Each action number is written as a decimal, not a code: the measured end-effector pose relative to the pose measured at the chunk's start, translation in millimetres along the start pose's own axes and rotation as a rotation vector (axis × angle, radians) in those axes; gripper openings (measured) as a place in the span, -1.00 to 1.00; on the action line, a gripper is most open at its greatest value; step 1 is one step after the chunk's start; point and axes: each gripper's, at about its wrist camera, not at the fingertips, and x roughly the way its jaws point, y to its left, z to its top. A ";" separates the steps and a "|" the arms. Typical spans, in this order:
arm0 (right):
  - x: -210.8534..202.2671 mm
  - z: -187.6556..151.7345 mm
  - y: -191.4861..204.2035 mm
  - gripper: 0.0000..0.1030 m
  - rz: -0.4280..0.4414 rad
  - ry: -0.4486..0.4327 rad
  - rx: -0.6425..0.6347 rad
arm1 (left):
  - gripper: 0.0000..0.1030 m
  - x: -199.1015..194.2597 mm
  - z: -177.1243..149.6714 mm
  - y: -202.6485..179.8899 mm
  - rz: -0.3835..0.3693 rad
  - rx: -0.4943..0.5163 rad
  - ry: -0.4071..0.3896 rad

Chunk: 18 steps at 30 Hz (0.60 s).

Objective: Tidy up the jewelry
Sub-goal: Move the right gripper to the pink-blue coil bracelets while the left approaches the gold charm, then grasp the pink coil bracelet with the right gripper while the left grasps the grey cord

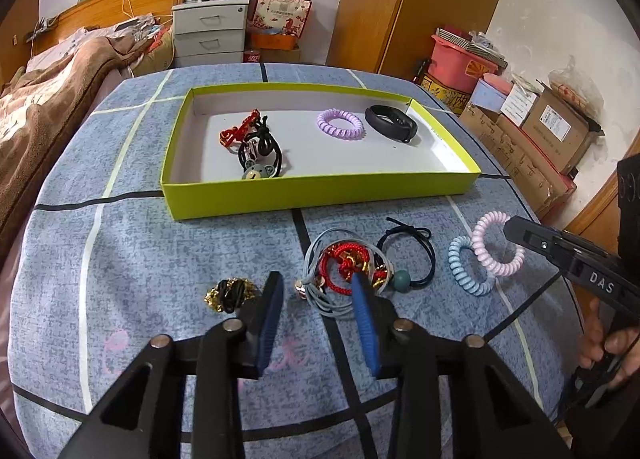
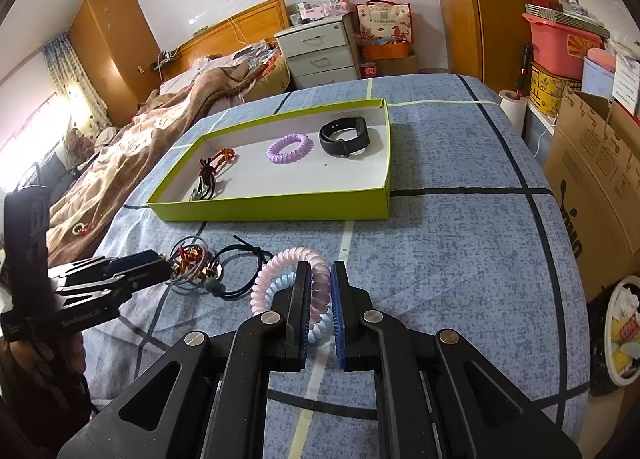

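Coil hair ties, pink [image 2: 280, 263] and blue [image 2: 320, 325], lie overlapped near-right on the bedspread; right gripper [image 2: 320, 279] half-open astride both, holding nothing. Light, springy, slick: pinch across one coil. Left gripper [image 1: 316, 291] open over the red-cord tangle [image 1: 348, 259], limp, likely to snag. Green tray [image 1: 320, 191] far.

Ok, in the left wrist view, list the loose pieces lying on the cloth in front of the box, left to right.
Gold chain tangle → red cord and grey bands pile → dark tie with teal bead → blue coil tie → pink coil tie.
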 end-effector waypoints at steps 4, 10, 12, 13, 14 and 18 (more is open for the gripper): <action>-0.1 -0.4 -0.2 -0.80 0.005 -0.001 -0.001 | -0.40 8.1 0.7 1.5 0.010 -0.015 0.027; 0.2 -1.2 0.9 -0.80 0.005 0.000 -0.002 | -0.40 13.9 0.4 1.0 0.015 -0.010 0.032; -0.1 -1.6 1.0 -0.80 0.006 -0.002 -0.002 | -0.44 13.7 0.0 1.1 0.018 -0.012 0.026; 0.1 -1.8 1.2 -0.80 0.006 -0.001 -0.003 | -0.59 13.7 -0.1 1.6 0.017 -0.014 0.027; 0.4 -2.1 1.7 -0.80 0.005 0.000 -0.004 | -0.67 13.6 -0.3 1.8 0.013 -0.011 0.030; 0.2 -2.9 2.3 -0.80 0.003 0.002 -0.004 | -0.67 12.6 -0.1 2.1 0.012 -0.008 0.027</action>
